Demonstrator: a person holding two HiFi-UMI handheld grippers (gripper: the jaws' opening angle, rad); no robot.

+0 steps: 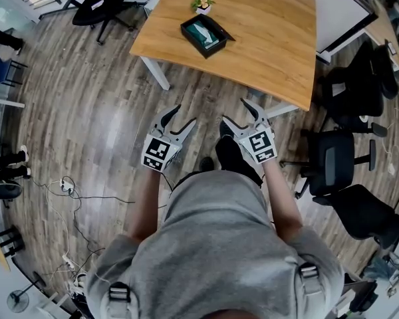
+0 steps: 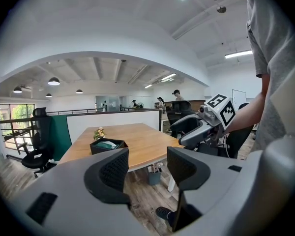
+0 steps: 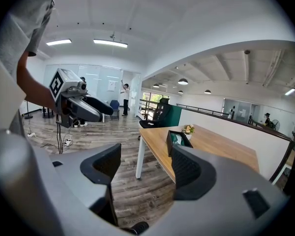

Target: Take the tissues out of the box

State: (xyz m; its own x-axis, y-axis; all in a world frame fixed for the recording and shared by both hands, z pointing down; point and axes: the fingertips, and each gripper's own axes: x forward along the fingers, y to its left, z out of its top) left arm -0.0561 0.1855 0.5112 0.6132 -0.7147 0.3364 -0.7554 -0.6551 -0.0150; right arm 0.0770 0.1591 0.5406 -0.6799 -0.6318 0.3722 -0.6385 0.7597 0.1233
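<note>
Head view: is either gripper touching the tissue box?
No, the left gripper and right gripper hang over the floor, short of the table where the box sits.

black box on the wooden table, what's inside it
A pale teal-and-white tissue wad lies in the open rectangular black box. Whatever sits beneath the wad, and how many tissues remain, is covered.

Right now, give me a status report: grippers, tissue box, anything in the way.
Left gripper open, empty; right gripper open, empty. Tissue box on table ahead, untouched. Flower pot beside it, not blocking.
</note>
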